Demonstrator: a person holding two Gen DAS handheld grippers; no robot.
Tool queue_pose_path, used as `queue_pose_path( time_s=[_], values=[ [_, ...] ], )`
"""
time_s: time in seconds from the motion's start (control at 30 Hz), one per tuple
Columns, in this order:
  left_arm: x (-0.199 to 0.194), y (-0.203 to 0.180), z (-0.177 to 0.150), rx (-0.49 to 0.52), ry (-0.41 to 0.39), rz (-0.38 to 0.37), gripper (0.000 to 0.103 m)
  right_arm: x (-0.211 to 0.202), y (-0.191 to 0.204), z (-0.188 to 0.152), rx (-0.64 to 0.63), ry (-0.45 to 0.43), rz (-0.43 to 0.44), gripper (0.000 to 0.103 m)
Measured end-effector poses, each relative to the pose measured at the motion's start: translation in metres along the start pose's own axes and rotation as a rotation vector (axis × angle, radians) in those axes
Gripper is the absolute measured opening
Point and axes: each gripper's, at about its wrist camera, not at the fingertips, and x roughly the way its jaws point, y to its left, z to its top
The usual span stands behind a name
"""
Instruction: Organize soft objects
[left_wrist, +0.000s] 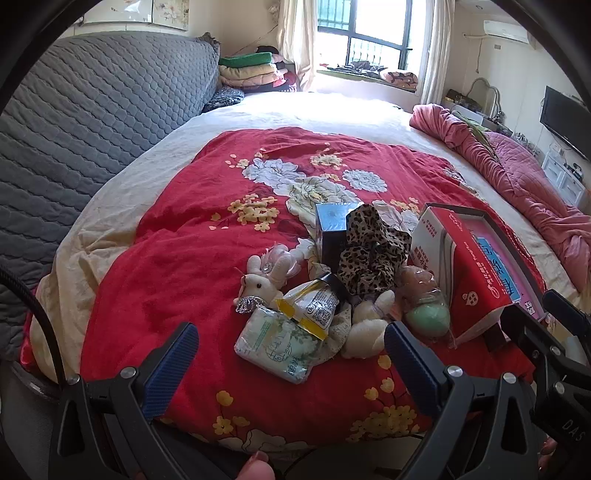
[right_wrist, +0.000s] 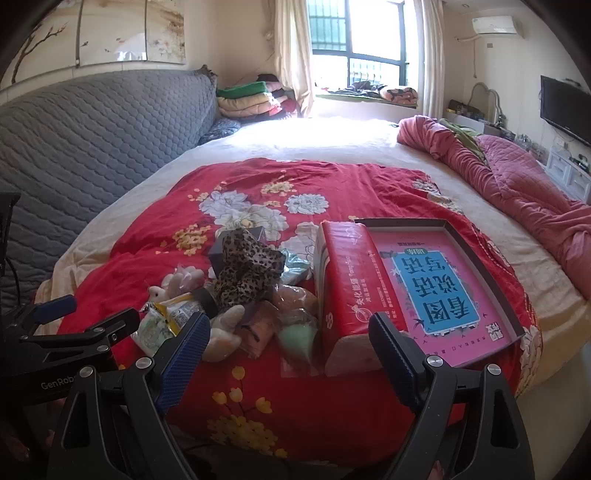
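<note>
Left gripper (left_wrist: 291, 354) hangs with fingers spread wide, nothing between them, over the tissue pack (left_wrist: 275, 341) near the red quilt's (left_wrist: 177, 266) front edge. Right gripper (right_wrist: 290, 350), fingers equally apart, fronts the red tissue brick (right_wrist: 349, 284). Plush rabbit (left_wrist: 258, 286), leopard cloth (left_wrist: 369, 249), possibly bagged sponges (left_wrist: 424, 299) crowd between.

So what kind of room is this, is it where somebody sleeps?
Most likely a bedroom: a big bed under a red flowered cotton quilt, a grey quilted padded headboard, and folded blankets stacked in the corner.
</note>
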Motion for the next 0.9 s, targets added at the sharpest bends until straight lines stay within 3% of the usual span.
queue_pose_path(
  time_s=[0.9],
  values=[
    [-0.0021,0.0034,0.0000,-0.005,-0.001,0.001,0.101,0.0011,0.0032,-0.0009,-0.009,0.002,-0.002,0.088]
  ],
)
